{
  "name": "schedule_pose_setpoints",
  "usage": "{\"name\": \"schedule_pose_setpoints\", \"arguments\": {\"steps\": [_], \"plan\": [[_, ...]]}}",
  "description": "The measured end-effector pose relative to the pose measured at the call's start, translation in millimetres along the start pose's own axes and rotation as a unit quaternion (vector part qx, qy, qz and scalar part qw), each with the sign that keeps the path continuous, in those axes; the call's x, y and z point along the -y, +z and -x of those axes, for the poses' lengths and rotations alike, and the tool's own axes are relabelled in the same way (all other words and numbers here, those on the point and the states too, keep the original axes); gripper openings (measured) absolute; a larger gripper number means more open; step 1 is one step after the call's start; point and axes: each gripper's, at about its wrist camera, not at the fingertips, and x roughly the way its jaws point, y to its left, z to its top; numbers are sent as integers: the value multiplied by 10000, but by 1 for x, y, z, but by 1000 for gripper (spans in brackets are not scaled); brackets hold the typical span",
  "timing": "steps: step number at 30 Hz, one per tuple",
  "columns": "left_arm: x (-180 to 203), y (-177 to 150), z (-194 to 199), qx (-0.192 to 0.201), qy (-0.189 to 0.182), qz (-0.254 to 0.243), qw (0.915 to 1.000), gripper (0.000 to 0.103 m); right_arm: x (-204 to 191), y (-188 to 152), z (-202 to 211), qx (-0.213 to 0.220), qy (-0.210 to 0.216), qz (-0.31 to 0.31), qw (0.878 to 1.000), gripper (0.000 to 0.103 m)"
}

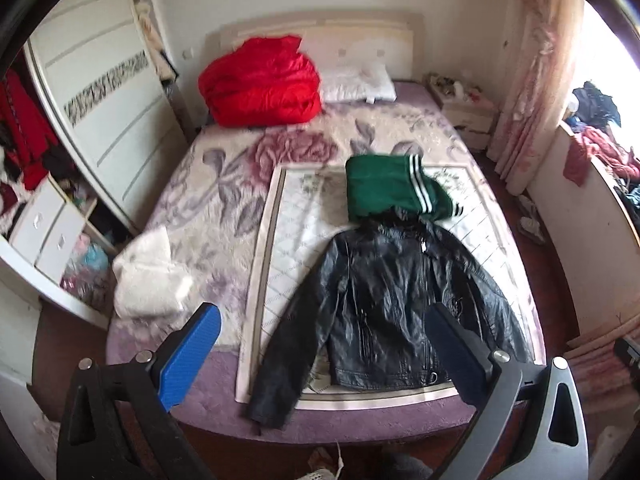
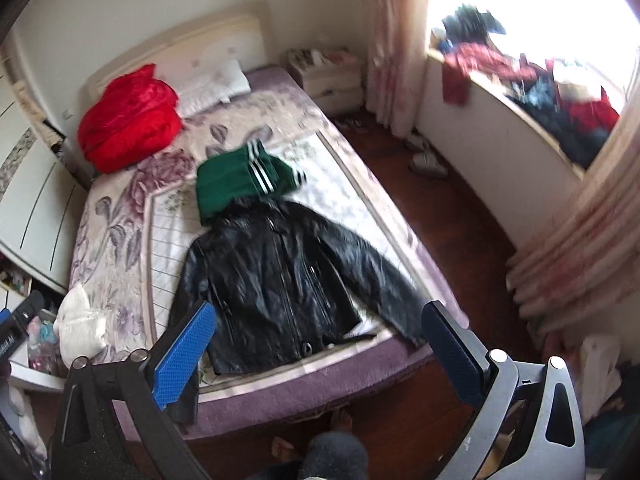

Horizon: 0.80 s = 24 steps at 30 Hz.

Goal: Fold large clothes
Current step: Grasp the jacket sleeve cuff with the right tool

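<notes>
A black leather jacket (image 1: 396, 312) lies spread flat, front up, on a pale quilted mat (image 1: 296, 240) at the foot of the bed; one sleeve hangs over the bed's front edge. It also shows in the right wrist view (image 2: 276, 284). A folded green garment with white stripes (image 1: 392, 188) lies just past its collar and also shows in the right wrist view (image 2: 240, 180). My left gripper (image 1: 324, 352) is open and empty, held above the bed's foot. My right gripper (image 2: 320, 348) is open and empty, above the jacket's hem.
A red quilt bundle (image 1: 260, 84) and a white pillow (image 1: 356, 80) sit at the headboard. A white fluffy garment (image 1: 148, 276) lies at the bed's left edge. A wardrobe (image 1: 100, 92) stands left, a nightstand (image 1: 464, 108) and curtains right. Clothes pile on the window ledge (image 2: 532, 84).
</notes>
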Motion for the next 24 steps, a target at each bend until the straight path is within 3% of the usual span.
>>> {"name": "schedule_pose_setpoints", "arguments": {"steps": [2,7,9,11,13,15,17,21,22,23,24], "plan": [[9,-9,-36,-161,131,91,9997,103,26,-13,-58,-477,-67,-189,9987,51],[48,-32,-144,-691,712,-115,9950,103,101,-48,-214,-1380,414,-1114,9833,49],[61,-43,-184,-993,918,-127,9907,103,137,-66,-280,-1659,579,-1652,9705,54],[74,-52,-224,-1330,867,29,9873,103,175,-89,-344,-1863,659,-2260,9539,57],[90,-62,-263,-1495,820,128,9853,103,205,-110,-392,-1966,685,-2837,9360,57],[108,-68,-290,-1565,817,40,9843,103,231,-139,-441,-1993,696,-3551,9107,57],[130,-79,-324,-1754,685,-59,9821,103,257,-169,-489,-2023,914,-4251,8775,57],[172,-102,-366,-2077,326,-260,9773,103,280,-201,-533,-1480,1294,-5229,8294,57],[186,-106,-374,-2105,258,-396,9765,103,284,-205,-532,-1287,1232,-5415,8216,49],[201,-110,-381,-2117,188,-557,9756,103,286,-209,-529,-1101,1131,-5550,8167,30],[209,-112,-384,-2116,135,-651,9751,103,287,-213,-525,-977,1044,-5604,8158,22]]}}
